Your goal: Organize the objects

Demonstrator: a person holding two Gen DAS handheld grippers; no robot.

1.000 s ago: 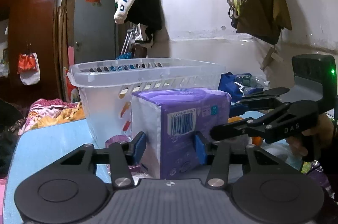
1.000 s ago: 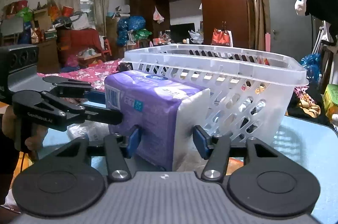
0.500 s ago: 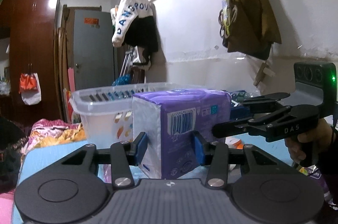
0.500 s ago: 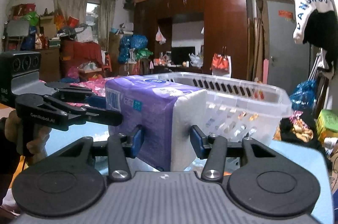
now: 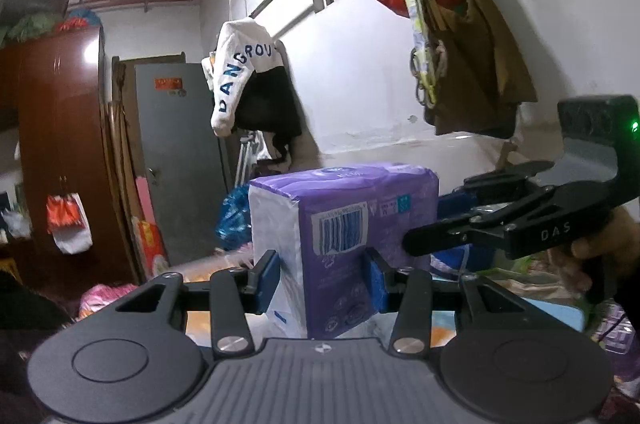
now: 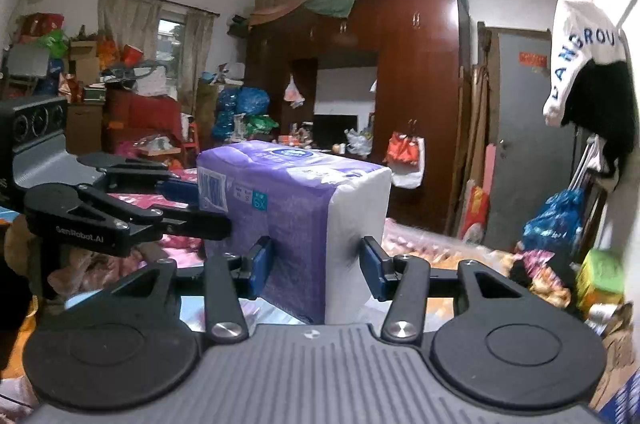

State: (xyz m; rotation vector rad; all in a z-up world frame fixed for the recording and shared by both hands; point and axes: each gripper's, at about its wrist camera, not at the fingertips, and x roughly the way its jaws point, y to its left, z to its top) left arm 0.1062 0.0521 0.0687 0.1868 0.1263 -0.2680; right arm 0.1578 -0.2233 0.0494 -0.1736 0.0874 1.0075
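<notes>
A purple and white soft pack hangs in the air, held from two sides. My left gripper is shut on its near end, blue pads pressed into the wrapping by the barcode. The right gripper's fingers reach in from the right and clamp the pack's far end, with a hand behind them. In the right wrist view the same pack sits between the pads of my right gripper, which is shut on it. The left gripper's fingers grip it from the left. The pack hides whatever lies beneath it.
A dark wooden wardrobe and a grey door stand behind. Clothes and bags hang on the white wall. A blue plastic bag and a cluttered bed lie below.
Both grippers have risen with the pack held between them. The clear plastic basket that stood behind it has dropped out of both views; more ceiling and upper wall show.
</notes>
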